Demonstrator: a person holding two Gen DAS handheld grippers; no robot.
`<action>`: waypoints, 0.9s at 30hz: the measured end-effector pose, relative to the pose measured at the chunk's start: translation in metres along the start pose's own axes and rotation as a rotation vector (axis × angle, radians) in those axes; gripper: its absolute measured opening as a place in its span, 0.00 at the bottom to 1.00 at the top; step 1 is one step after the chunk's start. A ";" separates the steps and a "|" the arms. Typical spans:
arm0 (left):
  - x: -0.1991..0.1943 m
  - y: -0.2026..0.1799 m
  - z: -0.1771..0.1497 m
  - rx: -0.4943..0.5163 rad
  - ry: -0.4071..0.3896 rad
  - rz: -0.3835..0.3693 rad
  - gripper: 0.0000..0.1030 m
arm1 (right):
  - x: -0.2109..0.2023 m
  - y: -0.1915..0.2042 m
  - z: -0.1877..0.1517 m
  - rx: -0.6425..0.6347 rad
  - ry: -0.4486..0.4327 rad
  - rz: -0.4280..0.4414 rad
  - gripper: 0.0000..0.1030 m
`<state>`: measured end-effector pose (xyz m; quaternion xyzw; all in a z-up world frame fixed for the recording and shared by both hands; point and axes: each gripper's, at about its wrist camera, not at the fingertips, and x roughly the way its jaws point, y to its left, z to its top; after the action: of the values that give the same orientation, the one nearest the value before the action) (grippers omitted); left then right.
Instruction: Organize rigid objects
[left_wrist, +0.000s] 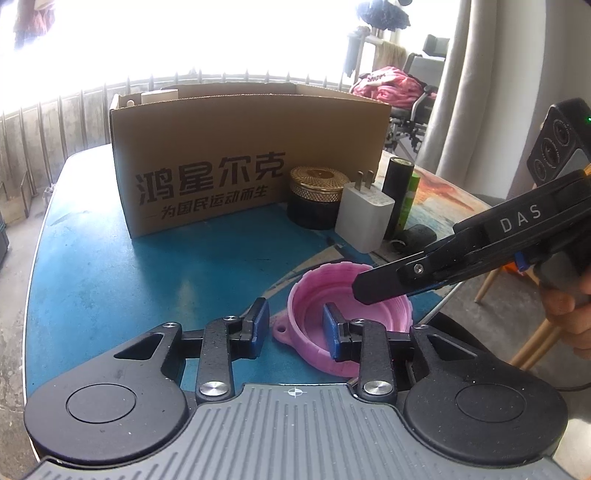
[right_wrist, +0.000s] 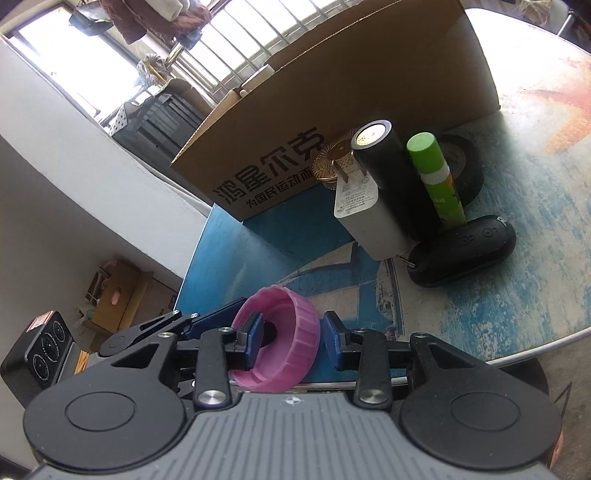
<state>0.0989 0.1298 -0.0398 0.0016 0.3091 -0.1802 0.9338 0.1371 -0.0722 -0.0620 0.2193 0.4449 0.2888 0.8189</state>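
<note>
A large pink ribbed cap (left_wrist: 314, 314) lies open side up near the table's front edge. My left gripper (left_wrist: 295, 325) is open, its right finger inside the cap and its left finger outside, straddling the near wall. My right gripper (right_wrist: 291, 339) is also open and straddles the cap's (right_wrist: 295, 332) far wall, left finger inside and right finger outside. The right gripper's finger (left_wrist: 384, 284) reaches over the cap from the right in the left wrist view. The cardboard box (left_wrist: 251, 162) stands open at the back.
Beside the box stand a gold-lidded black jar (left_wrist: 317, 195), a white charger (left_wrist: 364, 218), a black cylinder (left_wrist: 397, 192) and a green tube (right_wrist: 439, 177). A black key fob (right_wrist: 465, 251) lies in front. The table edge (right_wrist: 535, 350) runs close on the right.
</note>
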 end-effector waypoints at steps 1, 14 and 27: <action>0.000 0.000 0.000 -0.001 -0.001 -0.002 0.30 | 0.001 0.000 -0.002 -0.005 -0.004 0.011 0.36; -0.003 -0.004 0.002 0.062 -0.014 0.023 0.08 | -0.001 0.010 -0.005 -0.095 -0.023 -0.061 0.17; -0.004 -0.009 0.004 0.091 -0.017 0.024 0.07 | -0.003 0.012 -0.007 -0.139 -0.041 -0.082 0.16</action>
<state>0.0949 0.1223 -0.0329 0.0464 0.2924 -0.1828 0.9375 0.1268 -0.0654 -0.0561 0.1495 0.4157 0.2805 0.8521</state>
